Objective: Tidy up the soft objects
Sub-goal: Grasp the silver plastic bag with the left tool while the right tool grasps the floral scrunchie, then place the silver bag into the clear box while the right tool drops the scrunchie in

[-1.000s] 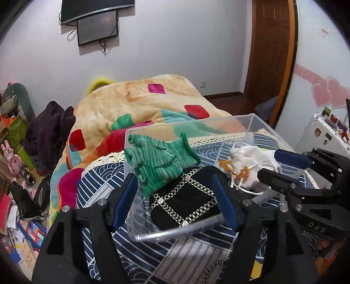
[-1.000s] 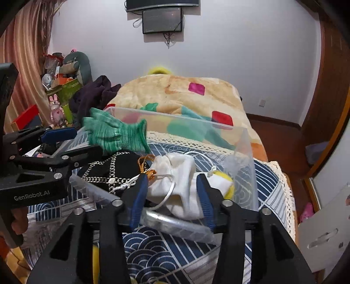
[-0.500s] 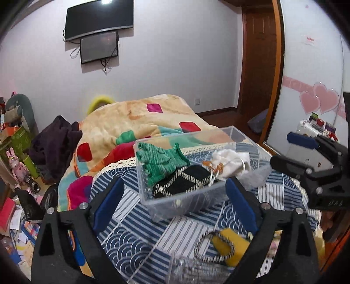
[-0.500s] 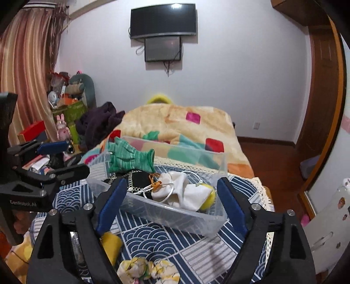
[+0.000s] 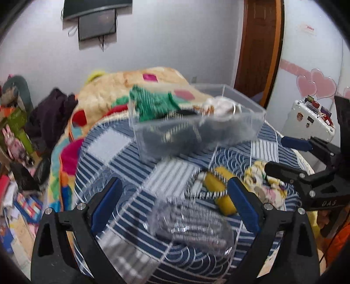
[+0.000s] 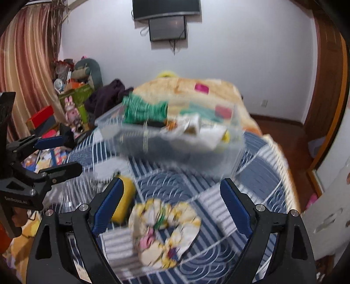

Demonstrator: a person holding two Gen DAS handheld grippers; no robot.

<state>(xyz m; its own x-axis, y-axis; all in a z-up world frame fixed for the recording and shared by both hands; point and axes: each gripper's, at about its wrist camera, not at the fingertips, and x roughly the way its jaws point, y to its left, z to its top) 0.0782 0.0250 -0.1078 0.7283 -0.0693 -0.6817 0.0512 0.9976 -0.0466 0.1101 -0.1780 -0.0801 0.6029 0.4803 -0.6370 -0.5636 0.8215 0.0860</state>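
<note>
Left wrist only: clear lid (image 5: 192,225), suitcase (image 5: 310,120)

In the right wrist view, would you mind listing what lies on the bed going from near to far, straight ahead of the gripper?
Floral cloth → striped bedspread → clear bin holding the green glove → orange blanket → wall screen.

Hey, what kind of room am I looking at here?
Most likely a bedroom in a home: a bed under a patchwork quilt and a fleece blanket, a wall-mounted TV, and curtains beside toy clutter.
</note>
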